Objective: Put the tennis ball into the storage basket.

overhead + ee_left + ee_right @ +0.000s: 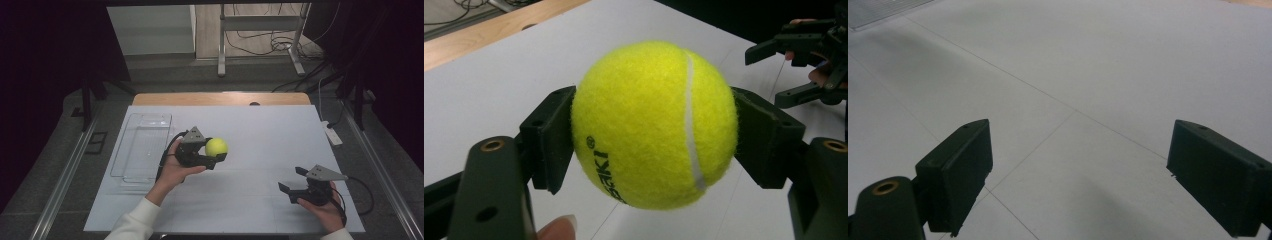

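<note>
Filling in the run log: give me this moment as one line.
left gripper: shut on tennis ball, lifted | right gripper: open, empty | clear plastic tray: empty, left of ball

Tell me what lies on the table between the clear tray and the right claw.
In the high view, the left claw holding the tennis ball sits between the clear tray and the open right claw.

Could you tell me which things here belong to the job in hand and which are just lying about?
In the job:
- tennis ball, clamped in the left gripper
- clear plastic tray, probably, as the one container on the table

Lying about:
- right gripper, open and holding nothing
- white power strip at the table's right edge
- metal stand and cables on the floor beyond
</note>
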A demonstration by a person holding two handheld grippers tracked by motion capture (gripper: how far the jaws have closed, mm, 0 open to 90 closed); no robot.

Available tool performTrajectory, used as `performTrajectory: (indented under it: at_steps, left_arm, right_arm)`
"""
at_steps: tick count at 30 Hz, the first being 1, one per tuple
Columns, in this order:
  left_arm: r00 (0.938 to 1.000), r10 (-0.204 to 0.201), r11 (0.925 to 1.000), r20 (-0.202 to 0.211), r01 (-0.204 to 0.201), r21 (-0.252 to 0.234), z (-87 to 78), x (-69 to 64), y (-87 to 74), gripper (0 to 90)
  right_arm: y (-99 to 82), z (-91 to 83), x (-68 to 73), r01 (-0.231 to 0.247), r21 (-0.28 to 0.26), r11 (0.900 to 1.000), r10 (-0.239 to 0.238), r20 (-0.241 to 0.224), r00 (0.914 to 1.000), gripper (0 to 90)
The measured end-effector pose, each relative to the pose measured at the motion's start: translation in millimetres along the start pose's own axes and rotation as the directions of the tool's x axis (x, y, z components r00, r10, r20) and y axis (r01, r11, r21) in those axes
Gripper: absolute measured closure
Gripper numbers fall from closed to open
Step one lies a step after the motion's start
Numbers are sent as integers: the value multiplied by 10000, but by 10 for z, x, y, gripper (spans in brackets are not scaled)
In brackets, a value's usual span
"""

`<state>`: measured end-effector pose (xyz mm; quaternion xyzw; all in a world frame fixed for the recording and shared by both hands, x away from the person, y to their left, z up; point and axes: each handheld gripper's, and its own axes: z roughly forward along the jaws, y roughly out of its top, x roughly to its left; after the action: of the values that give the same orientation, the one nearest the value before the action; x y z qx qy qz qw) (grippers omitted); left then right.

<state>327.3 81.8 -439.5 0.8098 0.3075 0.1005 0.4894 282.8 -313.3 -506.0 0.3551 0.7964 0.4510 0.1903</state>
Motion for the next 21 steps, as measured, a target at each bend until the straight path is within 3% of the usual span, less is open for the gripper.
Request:
performTrajectory:
  at_steps: [21]
  left_arm:
    - [9994,-128,9980,-330,107,-631,-174,39,65,269]
  right_arm:
    - [-4,3,-4,-9,-12,10000,9,11,10000,112]
